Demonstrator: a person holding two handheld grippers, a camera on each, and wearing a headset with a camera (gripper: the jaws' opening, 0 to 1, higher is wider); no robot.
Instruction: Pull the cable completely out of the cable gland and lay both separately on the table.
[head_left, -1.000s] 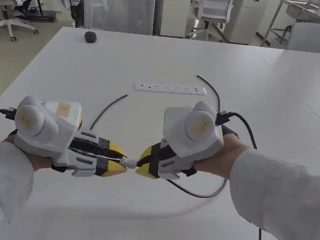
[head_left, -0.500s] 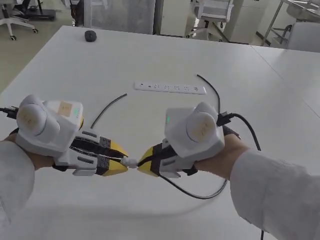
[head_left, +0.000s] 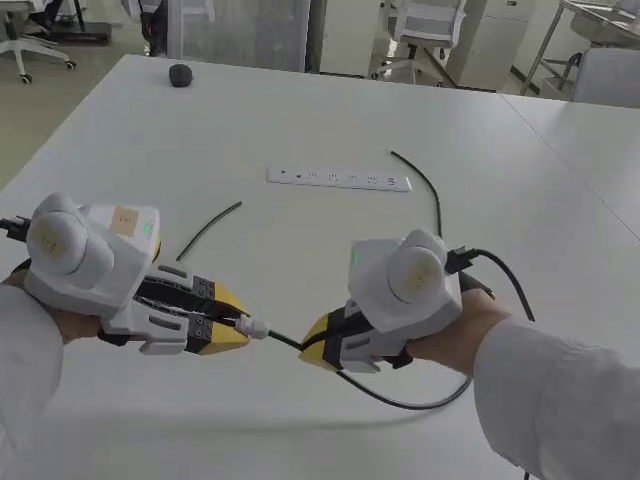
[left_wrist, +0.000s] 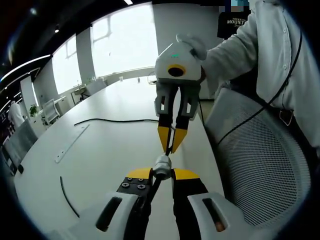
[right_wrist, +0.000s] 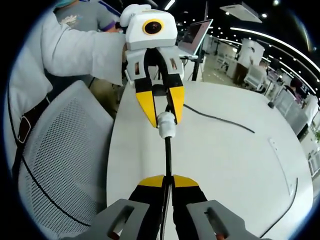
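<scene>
While the left tool is clamped on the cable gland, the right tool grips the cable, both just above the tabletop.
Hold the gland fixed and pull straight along its axis, avoiding side load. The right tool's jaws appear closed on the cable a short way from the gland. The length remaining inside the gland is not visible.

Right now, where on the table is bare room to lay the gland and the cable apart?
Free: the wide patch between mouse and power strip, and the right side beyond the curved black cord. Crowded: the near side, around the left gripper, right gripper, cable gland and looping cable.
</scene>
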